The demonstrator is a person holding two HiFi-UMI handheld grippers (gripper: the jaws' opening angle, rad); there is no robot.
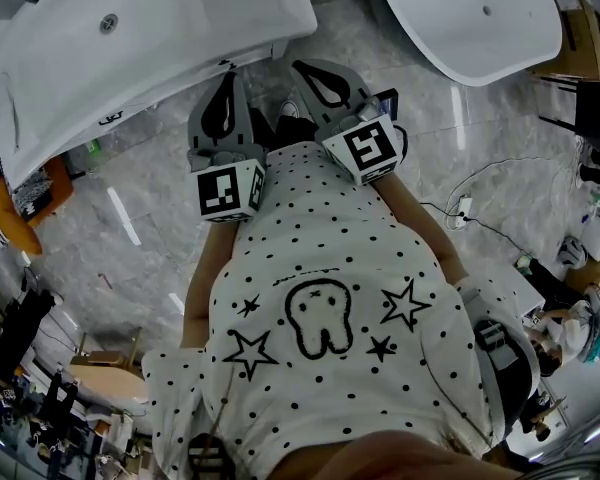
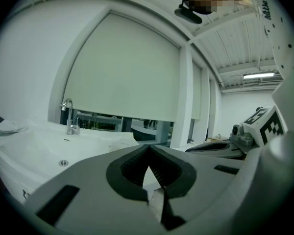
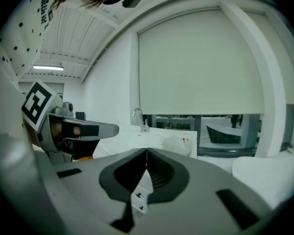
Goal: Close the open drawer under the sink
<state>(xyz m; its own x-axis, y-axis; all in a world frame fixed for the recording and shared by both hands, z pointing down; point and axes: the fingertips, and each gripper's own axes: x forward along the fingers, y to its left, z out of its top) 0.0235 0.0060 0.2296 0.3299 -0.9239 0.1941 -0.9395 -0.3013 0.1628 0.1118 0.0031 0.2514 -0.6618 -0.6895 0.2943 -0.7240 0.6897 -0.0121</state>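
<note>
Head view: the white sink (image 1: 150, 38) covers its drawer, so the drawer cannot be seen. Just below the sink's front edge the left tongs (image 1: 228, 80) are pressed together, empty. Near the sink's corner the right tongs (image 1: 310, 70) are the same.

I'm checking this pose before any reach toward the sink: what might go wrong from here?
No drawer shows in any view, so a reach under the sink would be blind and might strike its rim. The left gripper and right gripper, both shut, sit close together and may knock. The floor cable could catch a foot.
</note>
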